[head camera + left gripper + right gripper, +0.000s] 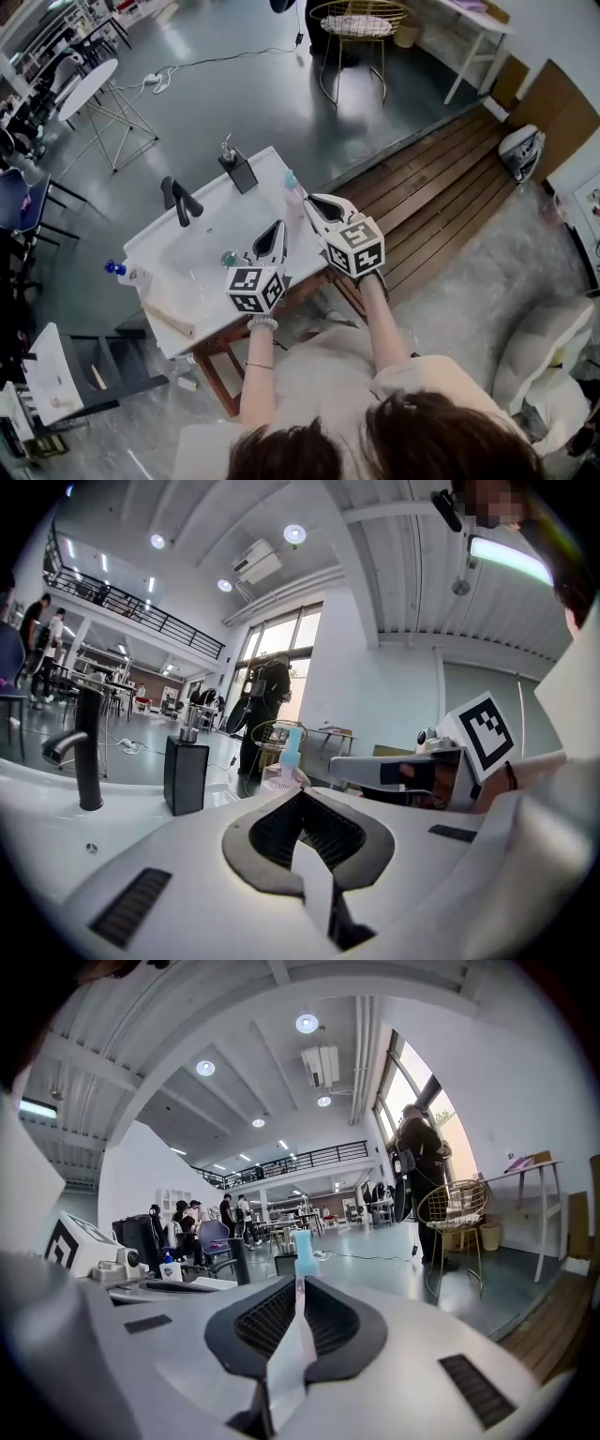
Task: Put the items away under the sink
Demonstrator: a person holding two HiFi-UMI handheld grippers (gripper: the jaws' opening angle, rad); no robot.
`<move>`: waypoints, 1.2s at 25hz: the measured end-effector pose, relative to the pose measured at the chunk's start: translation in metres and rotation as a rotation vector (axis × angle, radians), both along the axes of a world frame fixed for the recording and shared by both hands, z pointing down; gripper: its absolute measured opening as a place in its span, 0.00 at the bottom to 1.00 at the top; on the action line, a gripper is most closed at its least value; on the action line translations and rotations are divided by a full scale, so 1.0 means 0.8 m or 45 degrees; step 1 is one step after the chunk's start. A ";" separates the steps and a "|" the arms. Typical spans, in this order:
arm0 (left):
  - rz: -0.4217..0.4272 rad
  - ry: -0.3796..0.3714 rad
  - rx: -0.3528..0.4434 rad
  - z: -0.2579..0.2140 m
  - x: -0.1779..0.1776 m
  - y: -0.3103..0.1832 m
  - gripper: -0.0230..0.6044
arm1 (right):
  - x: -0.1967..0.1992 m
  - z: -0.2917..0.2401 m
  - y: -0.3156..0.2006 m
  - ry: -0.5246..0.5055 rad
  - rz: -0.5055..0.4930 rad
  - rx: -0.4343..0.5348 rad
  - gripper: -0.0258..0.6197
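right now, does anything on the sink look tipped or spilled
Nothing stands out. The black soap dispenser and the blue-capped clear bottle stand upright on the rim of the sink, and no spill shows.

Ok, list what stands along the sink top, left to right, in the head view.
Blue-capped bottle → black faucet → black soap dispenser → clear bottle with a light-blue cap.

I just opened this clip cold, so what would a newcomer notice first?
Two shut, empty tongs with marker cubes, the left tongs and the right tongs, reach toward a white sink in the middle of the head view. On it stand a black faucet, a black soap dispenser and a blue-capped clear bottle just ahead of the right tongs.
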State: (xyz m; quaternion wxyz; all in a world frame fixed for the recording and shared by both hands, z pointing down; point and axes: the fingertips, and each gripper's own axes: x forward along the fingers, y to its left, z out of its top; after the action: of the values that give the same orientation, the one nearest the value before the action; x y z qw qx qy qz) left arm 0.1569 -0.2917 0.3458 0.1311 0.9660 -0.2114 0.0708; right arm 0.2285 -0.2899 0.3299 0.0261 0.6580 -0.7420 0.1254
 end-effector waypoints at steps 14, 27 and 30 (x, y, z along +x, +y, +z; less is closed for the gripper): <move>-0.122 -0.008 -0.044 0.006 -0.001 -0.027 0.04 | 0.009 0.024 -0.048 -0.041 -0.095 -0.088 0.37; -0.218 0.003 -0.024 -0.002 -0.017 -0.066 0.04 | -0.004 0.054 -0.086 -0.040 -0.150 -0.131 0.44; -0.230 -0.001 -0.021 -0.003 -0.020 -0.075 0.04 | -0.004 0.058 -0.094 -0.049 -0.143 -0.135 0.43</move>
State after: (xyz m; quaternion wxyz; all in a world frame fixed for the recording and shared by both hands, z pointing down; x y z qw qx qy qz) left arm 0.1409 -0.3513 0.3434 0.1447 0.9418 -0.2973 0.0607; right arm 0.2256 -0.3652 0.3765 0.0535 0.6104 -0.7706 0.1753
